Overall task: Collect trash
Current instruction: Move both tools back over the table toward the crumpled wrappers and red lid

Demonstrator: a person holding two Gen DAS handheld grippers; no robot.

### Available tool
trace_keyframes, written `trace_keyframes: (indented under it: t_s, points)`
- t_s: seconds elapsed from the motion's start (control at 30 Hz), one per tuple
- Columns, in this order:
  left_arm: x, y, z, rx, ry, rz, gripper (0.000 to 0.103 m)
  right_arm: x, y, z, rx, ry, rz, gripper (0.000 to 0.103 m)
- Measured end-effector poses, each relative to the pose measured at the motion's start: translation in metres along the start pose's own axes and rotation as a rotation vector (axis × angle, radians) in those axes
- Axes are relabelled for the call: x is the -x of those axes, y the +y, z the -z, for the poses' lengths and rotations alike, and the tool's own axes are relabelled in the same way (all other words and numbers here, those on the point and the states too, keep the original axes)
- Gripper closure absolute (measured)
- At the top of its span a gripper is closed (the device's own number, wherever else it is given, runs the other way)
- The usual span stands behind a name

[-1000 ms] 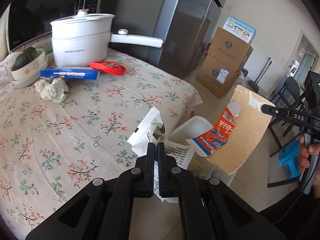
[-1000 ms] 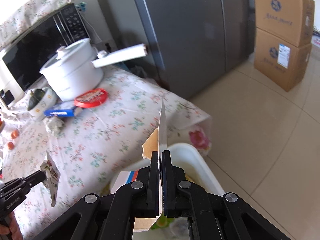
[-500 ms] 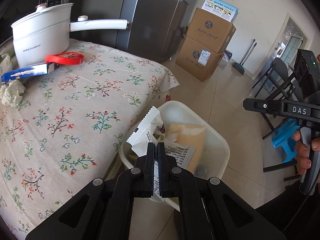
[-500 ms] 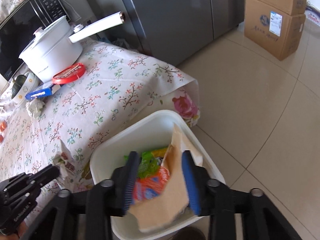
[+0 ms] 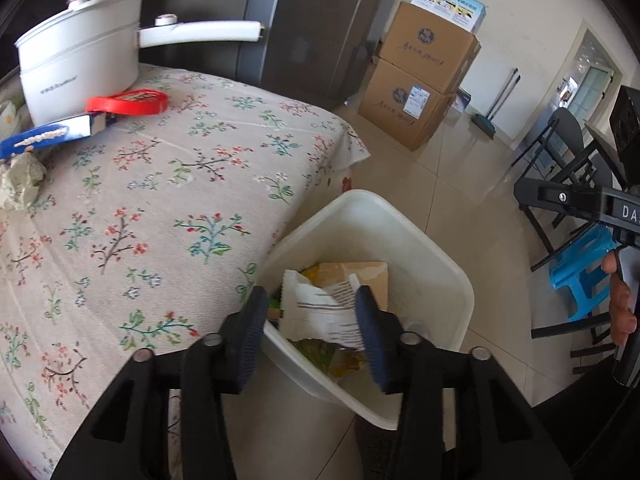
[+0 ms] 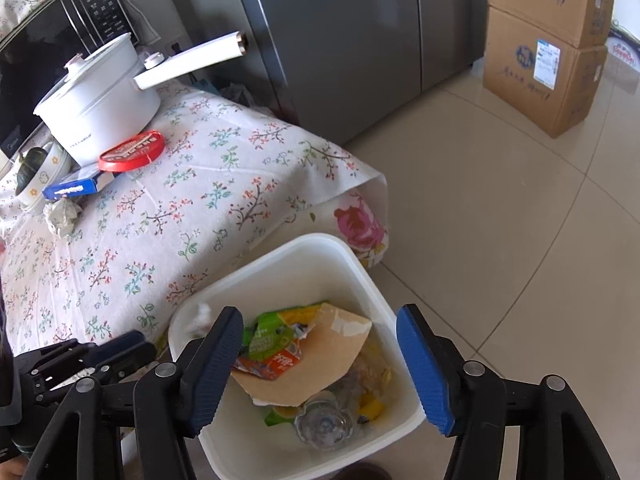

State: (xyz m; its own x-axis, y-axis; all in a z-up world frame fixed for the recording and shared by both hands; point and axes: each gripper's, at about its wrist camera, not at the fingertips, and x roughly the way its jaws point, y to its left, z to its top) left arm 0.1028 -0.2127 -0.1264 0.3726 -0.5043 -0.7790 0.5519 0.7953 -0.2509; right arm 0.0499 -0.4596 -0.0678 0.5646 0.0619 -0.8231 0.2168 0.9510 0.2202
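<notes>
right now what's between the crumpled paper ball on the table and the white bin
Only bare flowered tablecloth lies between the crumpled paper ball and the white bin; the right wrist view shows it best.

The right gripper (image 6: 320,364) is held over the white bin (image 6: 352,264), its jaws having just been opening, with nothing pressed between them. A brown cardboard piece (image 6: 316,372) is seen lying in the bin on coloured wrappers. The left gripper (image 6: 100,356) is seen left of the bin.
</notes>
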Motion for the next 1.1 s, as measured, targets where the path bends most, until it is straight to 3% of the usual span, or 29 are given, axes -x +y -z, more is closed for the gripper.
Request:
trace_keyframes:
  t_s: [0.37,0.6,0.8,1.1]
  points:
    - [0.072,0.087,0.003,0.197,-0.085,-0.224,0.015,-0.012,0.062,-0.019,0.109,-0.02,-0.032,0.027]
    - [0.102,0.147,0.012,0.274,-0.085,-0.354,0.014,-0.036,0.123,-0.026,0.184,-0.01,-0.087,0.025]
    - [0.126,0.193,0.012,0.27,-0.088,-0.436,0.014,-0.062,0.171,-0.034,0.23,0.007,-0.126,0.025]
    - [0.099,0.235,-0.011,0.266,-0.06,-0.423,0.014,-0.103,0.216,-0.055,0.28,0.027,-0.141,0.024]
